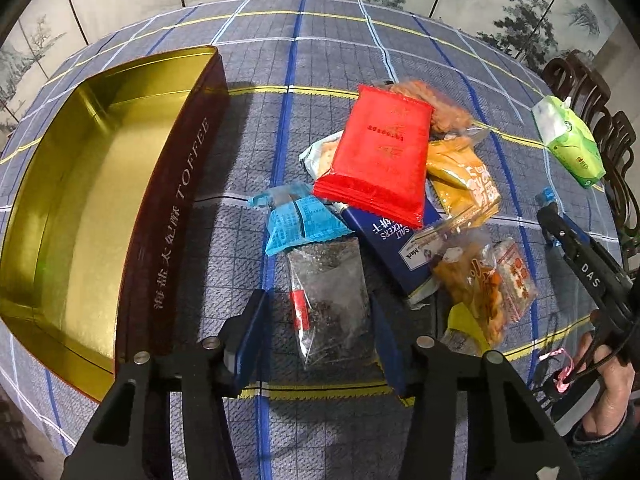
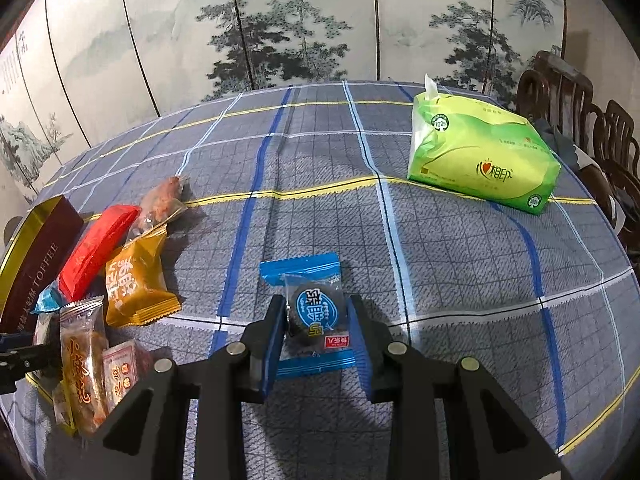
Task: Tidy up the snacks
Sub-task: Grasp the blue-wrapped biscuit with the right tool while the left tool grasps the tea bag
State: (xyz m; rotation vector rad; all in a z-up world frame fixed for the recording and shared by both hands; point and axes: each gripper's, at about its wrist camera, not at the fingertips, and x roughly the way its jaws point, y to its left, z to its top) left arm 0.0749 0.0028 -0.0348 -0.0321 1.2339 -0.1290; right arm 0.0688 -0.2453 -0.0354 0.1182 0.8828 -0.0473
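Observation:
A pile of snack packets lies on the checked tablecloth: a red packet [image 1: 378, 152], a dark blue cracker box [image 1: 396, 248], a blue packet [image 1: 300, 220], orange packets [image 1: 464, 176] and a clear packet of dark snack [image 1: 328, 300]. My left gripper [image 1: 318, 316] is open, its fingers either side of the clear dark packet. An open gold-lined toffee tin [image 1: 80, 200] stands to the left. My right gripper [image 2: 318, 336] is shut on a blue-ended packet with a dark round snack [image 2: 314, 312], apart from the pile [image 2: 120, 264]. The right gripper also shows in the left wrist view [image 1: 560, 224].
A green tissue pack [image 2: 480, 156] lies at the far right of the table, also in the left wrist view [image 1: 568, 140]. Dark wooden chairs [image 2: 580, 120] stand beyond the right edge. A painted folding screen [image 2: 280, 20] runs behind the table.

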